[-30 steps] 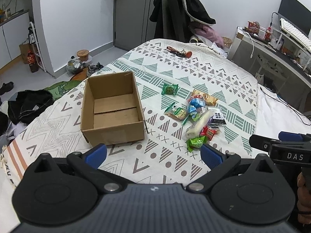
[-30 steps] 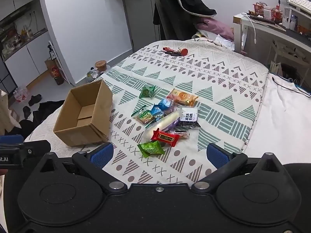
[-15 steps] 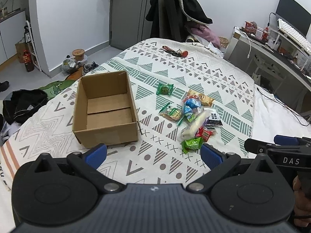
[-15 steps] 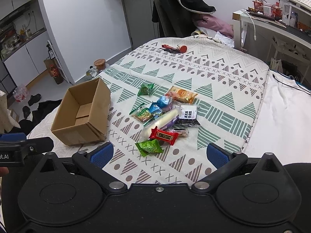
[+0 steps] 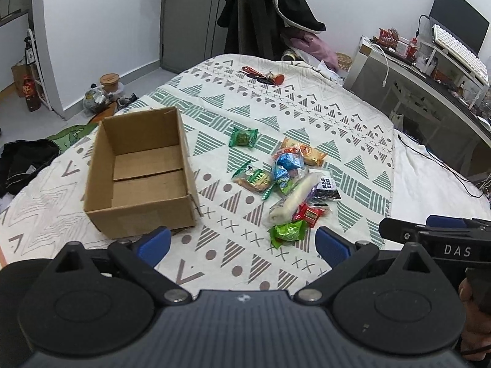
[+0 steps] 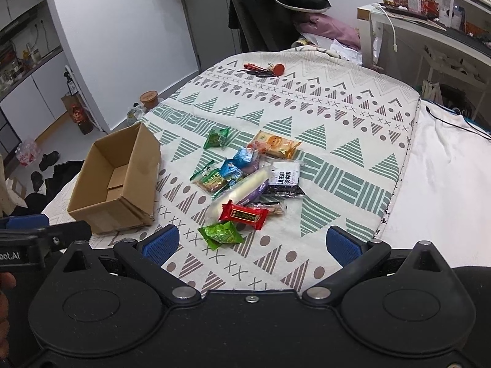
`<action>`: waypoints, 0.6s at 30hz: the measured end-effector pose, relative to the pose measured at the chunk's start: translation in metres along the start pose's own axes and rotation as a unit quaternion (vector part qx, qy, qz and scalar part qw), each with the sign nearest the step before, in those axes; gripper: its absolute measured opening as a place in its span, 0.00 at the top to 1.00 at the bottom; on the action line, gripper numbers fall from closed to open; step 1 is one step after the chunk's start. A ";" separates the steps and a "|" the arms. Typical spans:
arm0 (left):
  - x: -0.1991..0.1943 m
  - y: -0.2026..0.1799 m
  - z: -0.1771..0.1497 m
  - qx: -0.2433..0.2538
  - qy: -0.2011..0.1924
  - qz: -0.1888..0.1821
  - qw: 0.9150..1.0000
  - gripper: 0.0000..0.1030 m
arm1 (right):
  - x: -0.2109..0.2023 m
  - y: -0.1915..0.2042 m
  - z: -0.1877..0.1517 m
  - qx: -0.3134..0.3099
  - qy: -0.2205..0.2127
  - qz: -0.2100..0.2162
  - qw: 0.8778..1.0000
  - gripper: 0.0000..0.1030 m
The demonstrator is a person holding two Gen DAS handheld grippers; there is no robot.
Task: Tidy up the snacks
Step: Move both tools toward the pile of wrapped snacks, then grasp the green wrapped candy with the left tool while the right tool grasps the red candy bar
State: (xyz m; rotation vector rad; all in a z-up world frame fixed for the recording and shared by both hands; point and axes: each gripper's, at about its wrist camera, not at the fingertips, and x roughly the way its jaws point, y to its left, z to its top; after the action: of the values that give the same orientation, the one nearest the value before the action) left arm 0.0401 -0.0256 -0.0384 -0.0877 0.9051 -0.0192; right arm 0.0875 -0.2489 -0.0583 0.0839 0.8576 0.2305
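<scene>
Apparently no snack is picked yet: the open brown cardboard box on the patterned bed cover holds nothing, and the wrapped snacks lie in a heap just right of it. Both the left tongs and the right tongs stand apart, empty, near the green crinkled packet, probably the first to grasp. Only "DAS" is readable, on the other tool's body.

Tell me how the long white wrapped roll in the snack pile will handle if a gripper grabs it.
The long white wrapped roll looks cylindrical, so it may roll once nudged free. Its glossy film wrapper probably slips between pads. It lies partly over a purple packet and against the red candy, so lifting it would likely disturb both.
</scene>
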 end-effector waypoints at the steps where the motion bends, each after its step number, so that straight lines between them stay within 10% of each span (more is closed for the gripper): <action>1: 0.004 -0.001 0.000 -0.002 0.003 -0.001 1.000 0.03 | 0.002 -0.002 0.001 0.005 0.001 0.000 1.000 0.00; 18: 0.064 -0.025 0.004 -0.014 0.044 -0.008 0.999 0.09 | 0.046 -0.023 0.015 0.066 0.037 0.008 0.997 0.00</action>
State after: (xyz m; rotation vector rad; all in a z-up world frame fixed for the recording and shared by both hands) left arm 0.0835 -0.0540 -0.0845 -0.1210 0.9938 -0.0243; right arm 0.1315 -0.2601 -0.0865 0.2061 0.9458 0.1936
